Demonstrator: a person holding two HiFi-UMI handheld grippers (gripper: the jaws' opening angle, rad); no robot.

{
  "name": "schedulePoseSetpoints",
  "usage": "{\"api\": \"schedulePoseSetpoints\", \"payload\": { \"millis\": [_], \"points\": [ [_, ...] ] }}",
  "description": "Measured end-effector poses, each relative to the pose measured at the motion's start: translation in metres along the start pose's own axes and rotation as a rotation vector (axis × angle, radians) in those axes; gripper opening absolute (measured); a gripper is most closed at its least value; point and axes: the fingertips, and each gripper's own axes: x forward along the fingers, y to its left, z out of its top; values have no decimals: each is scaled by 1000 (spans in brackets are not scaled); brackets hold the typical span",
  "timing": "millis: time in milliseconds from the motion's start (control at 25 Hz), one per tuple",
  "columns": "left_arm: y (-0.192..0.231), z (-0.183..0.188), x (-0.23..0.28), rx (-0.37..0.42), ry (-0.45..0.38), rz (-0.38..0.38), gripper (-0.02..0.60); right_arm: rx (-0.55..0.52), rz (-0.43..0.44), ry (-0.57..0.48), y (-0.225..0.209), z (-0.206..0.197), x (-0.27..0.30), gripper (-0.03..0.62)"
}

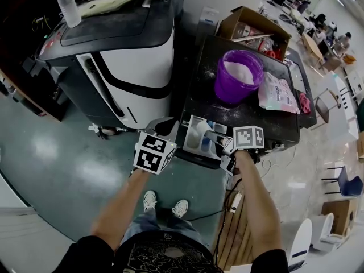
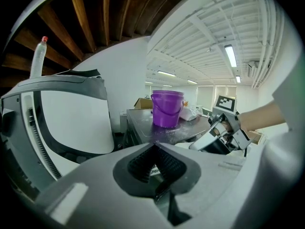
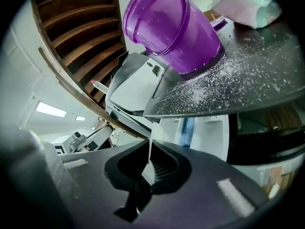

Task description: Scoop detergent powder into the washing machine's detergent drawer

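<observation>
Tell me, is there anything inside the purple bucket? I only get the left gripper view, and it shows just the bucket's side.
Observer: Yes. The head view looks down into the purple bucket, and there is white powder in it.
Operator: What is the other gripper pinching?
Observer: The right gripper is shut on the thin white handle of a scoop.
Operator: Is the drawer open?
Observer: Yes. The detergent drawer is pulled out from the machine's front, and the scoop appears to be over it.
</observation>
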Motion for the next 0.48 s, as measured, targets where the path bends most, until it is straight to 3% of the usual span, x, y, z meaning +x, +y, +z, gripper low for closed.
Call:
{"api": "schedulePoseSetpoints", "payload": {
  "millis": [480],
  "points": [
    [1, -5, -5, -1, 10, 14, 0, -113, -102, 87, -12, -3, 9, 35]
  ]
}}
